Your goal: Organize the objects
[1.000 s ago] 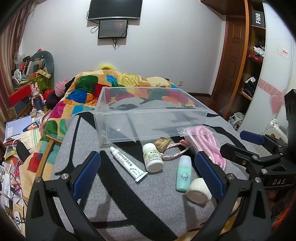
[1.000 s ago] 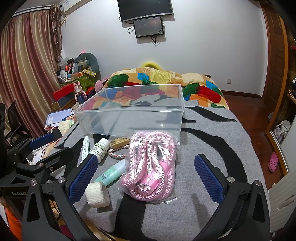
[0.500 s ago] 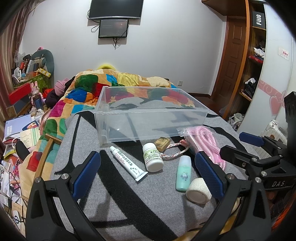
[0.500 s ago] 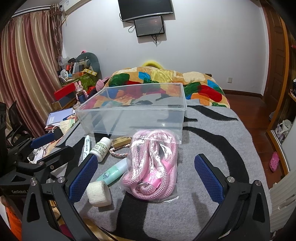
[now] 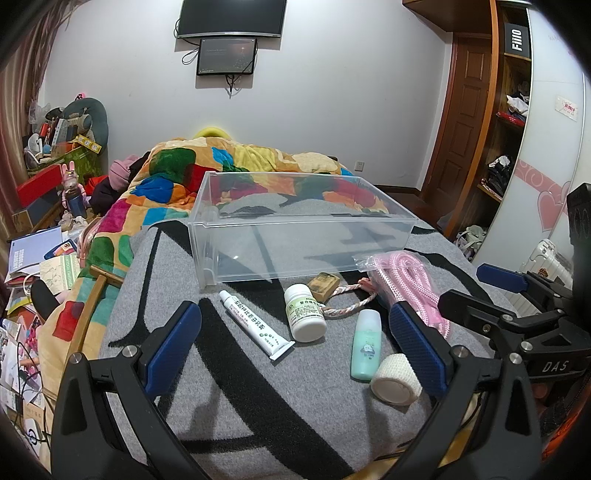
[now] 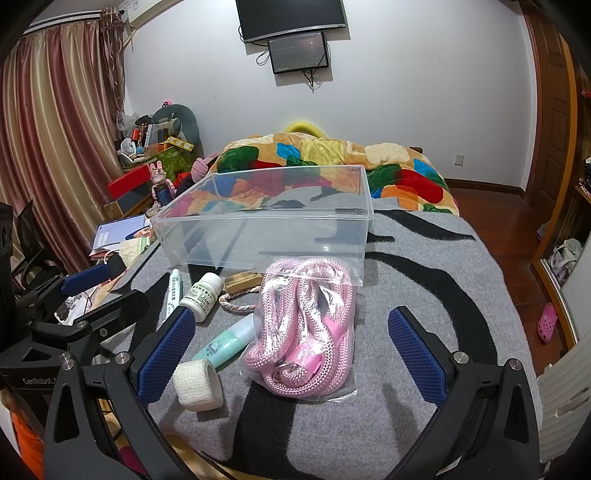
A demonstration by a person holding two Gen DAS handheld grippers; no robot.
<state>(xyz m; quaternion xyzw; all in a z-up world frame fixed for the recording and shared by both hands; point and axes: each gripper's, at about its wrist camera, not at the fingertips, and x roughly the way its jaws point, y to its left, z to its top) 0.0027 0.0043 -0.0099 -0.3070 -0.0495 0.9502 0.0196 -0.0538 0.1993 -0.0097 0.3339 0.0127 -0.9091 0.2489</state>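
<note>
I count six loose items in front of one clear bin (image 5: 303,236), all on a grey blanket (image 5: 229,406) with black stripes. From left to right in my left view: one white tube (image 5: 256,324) lying flat, one white pill bottle (image 5: 304,312) on its side just right of it, one small brown block (image 5: 324,283) close against the bin's front wall with a braided cord (image 5: 347,306) running from it, one mint bottle (image 5: 365,343) lying flat, one roll of white tape (image 5: 396,379) just beside the mint bottle's base, and one bagged pink rope (image 5: 410,280) furthest right. The bin has nothing in it. My left gripper (image 5: 295,347) is spread wide and holds nothing, its blue pads either side of the tube, bottles and tape. My right gripper (image 6: 291,350) is also wide and holds nothing; in its view the pink rope (image 6: 306,332) lies between the pads, with the tape (image 6: 197,384) by the left pad. The blanket covers the foot of a bed, and a patchwork quilt (image 5: 207,177) lies beyond the bin. Left of the bed I see one cluttered heap of boxes, toys and papers and a pink-striped curtain (image 6: 51,147). Two dark screens (image 5: 231,33) hang on the white wall. One wooden door (image 5: 465,110) and open shelves stand at right.
</note>
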